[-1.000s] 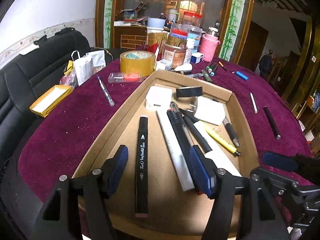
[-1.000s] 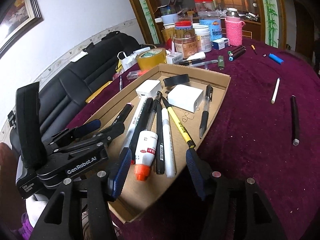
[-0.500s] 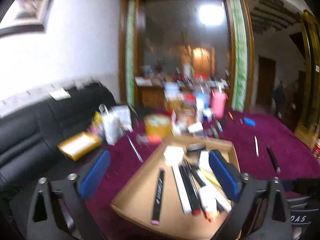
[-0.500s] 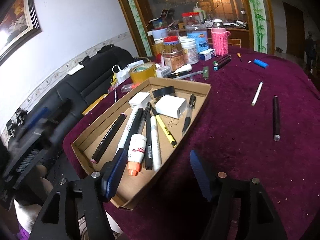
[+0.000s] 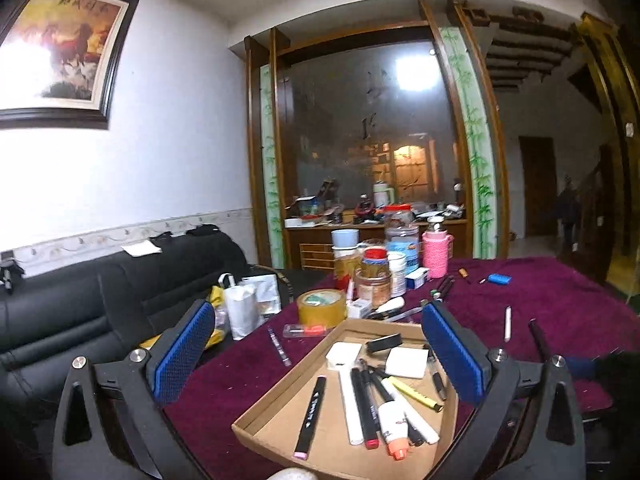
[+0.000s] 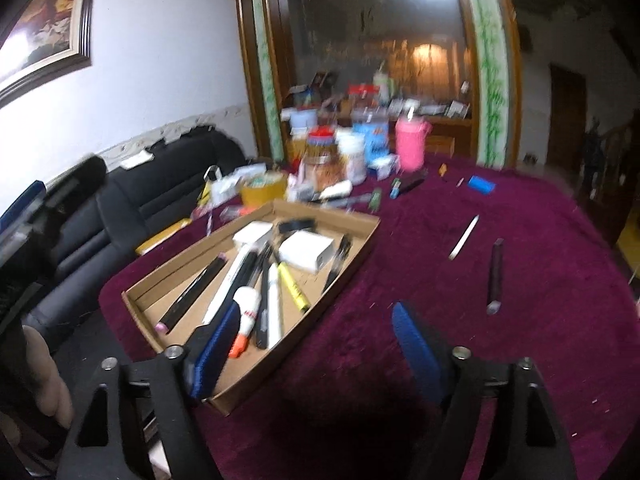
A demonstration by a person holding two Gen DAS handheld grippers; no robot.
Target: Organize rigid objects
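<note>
A shallow cardboard tray [image 5: 276,420] [image 6: 352,268] lies on the purple tablecloth. It holds a black marker [image 5: 310,416] [image 6: 192,292], several pens, a yellow highlighter [image 5: 416,394], a glue tube [image 5: 394,428] and two white boxes [image 5: 406,362]. My left gripper [image 5: 320,350] is open and empty, raised well above and behind the tray. My right gripper [image 6: 316,352] is open and empty, above the tray's near corner. A white pen [image 6: 464,238] and a dark pen [image 6: 495,276] lie loose on the cloth at right.
Jars, a pink bottle [image 5: 435,252], a tape roll [image 5: 322,306] and small boxes crowd the table's far side. A blue lighter [image 5: 499,279] and more pens lie beyond the tray. A black sofa [image 5: 80,312] runs along the left.
Both grippers have pulled up and back from the tray. The left gripper opened wider and tilted up toward the room. The right view is blurred from motion.
</note>
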